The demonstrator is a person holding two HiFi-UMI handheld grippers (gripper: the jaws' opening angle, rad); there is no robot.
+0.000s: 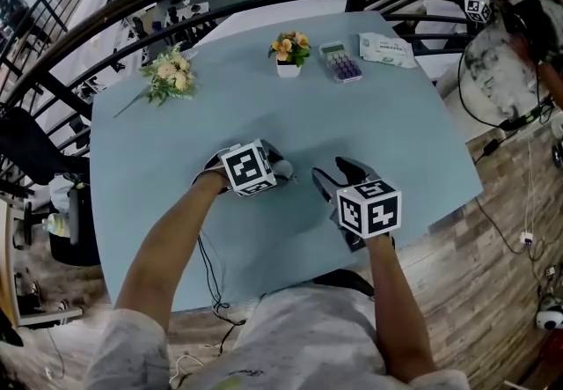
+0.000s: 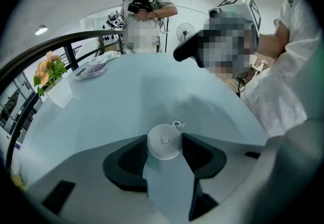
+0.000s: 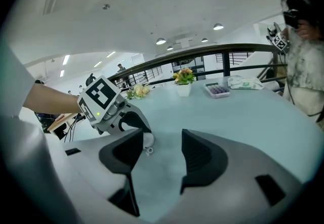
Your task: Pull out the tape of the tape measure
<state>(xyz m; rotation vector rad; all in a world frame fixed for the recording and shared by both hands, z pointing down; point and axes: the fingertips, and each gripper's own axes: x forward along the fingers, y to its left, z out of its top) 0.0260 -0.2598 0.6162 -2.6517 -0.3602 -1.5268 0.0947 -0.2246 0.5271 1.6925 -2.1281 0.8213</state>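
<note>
White tape measure [image 2: 164, 143] sits pinched in the left tool [image 2: 164, 138], the right tool [image 3: 162, 139] wide open beside it.

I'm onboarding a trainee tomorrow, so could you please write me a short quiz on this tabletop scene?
1. True or false: the right gripper has its jaws closed together.
2. What sits between the jaws of the left gripper? A) a pen B) the tape measure C) a cup
3. How many flower arrangements are on the table?

Key
1. False: they stand apart, with nothing held.
2. B
3. Two: the potted flowers and the bouquet.
</note>
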